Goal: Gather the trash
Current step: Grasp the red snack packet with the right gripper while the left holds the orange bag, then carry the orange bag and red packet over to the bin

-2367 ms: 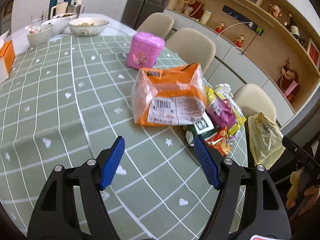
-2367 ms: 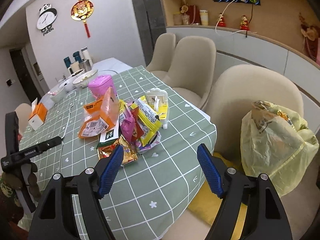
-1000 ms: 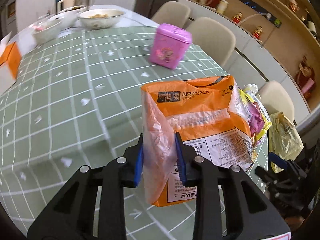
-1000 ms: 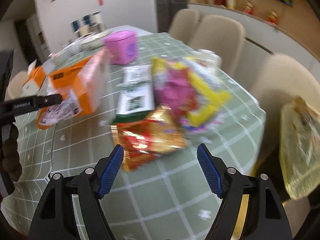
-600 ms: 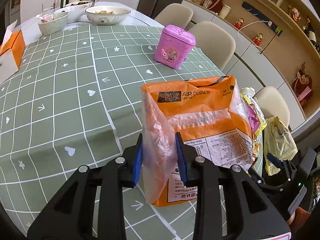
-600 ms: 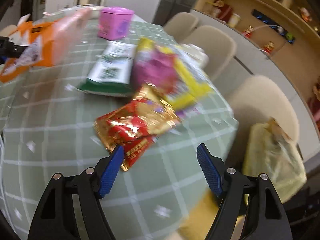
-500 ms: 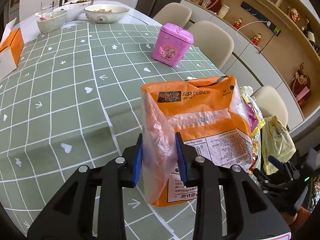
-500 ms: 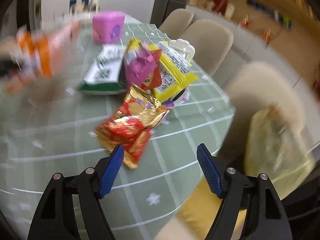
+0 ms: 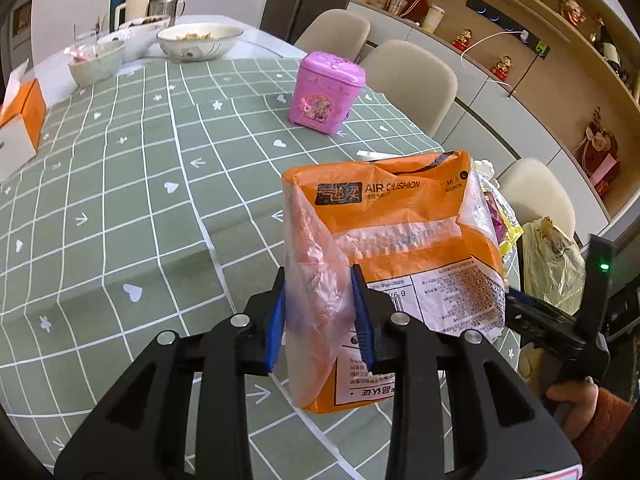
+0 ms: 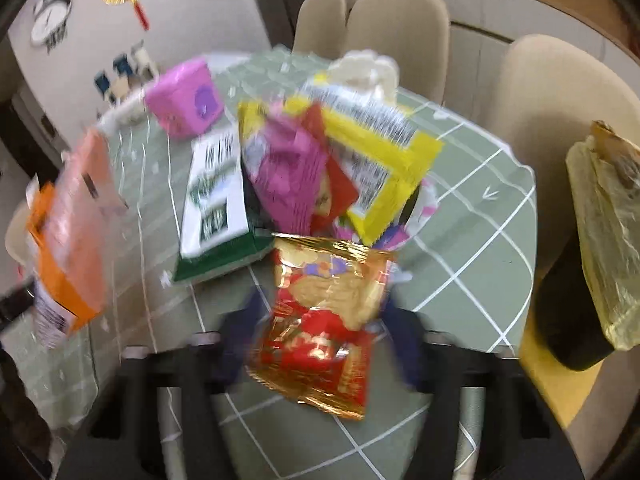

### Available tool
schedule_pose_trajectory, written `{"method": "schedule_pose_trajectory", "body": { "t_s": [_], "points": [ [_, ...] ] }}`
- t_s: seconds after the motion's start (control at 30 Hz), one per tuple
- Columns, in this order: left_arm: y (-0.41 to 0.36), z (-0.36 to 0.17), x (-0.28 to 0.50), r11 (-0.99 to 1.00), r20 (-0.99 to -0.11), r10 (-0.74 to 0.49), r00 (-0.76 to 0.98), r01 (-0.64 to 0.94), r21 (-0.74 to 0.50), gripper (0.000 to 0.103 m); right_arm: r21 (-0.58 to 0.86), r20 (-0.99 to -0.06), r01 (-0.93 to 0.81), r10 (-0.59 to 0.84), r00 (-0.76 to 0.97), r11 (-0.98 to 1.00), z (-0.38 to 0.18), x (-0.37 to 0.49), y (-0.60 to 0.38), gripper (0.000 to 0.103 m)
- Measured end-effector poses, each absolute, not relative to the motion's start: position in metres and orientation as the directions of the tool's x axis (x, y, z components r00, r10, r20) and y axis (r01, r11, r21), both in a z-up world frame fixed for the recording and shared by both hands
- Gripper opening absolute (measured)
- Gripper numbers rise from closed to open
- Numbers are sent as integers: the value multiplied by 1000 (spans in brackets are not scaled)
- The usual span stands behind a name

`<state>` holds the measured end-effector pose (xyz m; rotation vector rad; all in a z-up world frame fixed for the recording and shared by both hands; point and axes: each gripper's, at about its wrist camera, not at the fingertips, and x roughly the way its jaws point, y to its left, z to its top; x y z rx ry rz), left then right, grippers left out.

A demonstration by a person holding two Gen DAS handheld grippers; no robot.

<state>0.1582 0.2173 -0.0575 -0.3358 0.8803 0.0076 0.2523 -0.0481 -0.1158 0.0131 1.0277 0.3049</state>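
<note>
My left gripper (image 9: pixel 318 312) is shut on the side fold of an orange "Air Cushion" plastic package (image 9: pixel 392 232), held upright above the green checked tablecloth (image 9: pixel 120 200). The same package shows at the left of the right wrist view (image 10: pixel 68 240). My right gripper (image 10: pixel 322 320) is blurred and its jaws are closing, with a red and gold snack wrapper (image 10: pixel 324 352) between the blue pads. Behind that wrapper lie a pink wrapper (image 10: pixel 288 176), a yellow wrapper (image 10: pixel 384 160) and a green and white packet (image 10: pixel 216 208).
A yellow plastic bag (image 10: pixel 608 220) sits on a chair beyond the table's edge, also seen as the bag (image 9: pixel 556 264) at the right. A pink tin (image 9: pixel 326 92), bowls (image 9: pixel 200 40) and an orange box (image 9: pixel 20 116) stand farther back. Beige chairs (image 9: pixel 408 76) line the table's far side.
My right gripper has dropped onto the red and gold wrapper and its jaws have narrowed around it. The left gripper keeps the orange package and has hardly moved.
</note>
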Motion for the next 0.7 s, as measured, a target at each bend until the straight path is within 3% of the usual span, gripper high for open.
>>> {"method": "schedule_pose_trajectory", "body": {
  "t_s": [0.1, 0.7],
  "points": [
    [216, -51, 154, 950, -747, -123, 653, -139, -279, 28, 161, -823, -265, 277, 495, 951, -103, 244, -54, 34],
    [159, 19, 164, 976, -656, -111, 747, -42, -214, 28, 124, -682, -341, 329, 653, 932, 7, 194, -125, 34]
  ]
}}
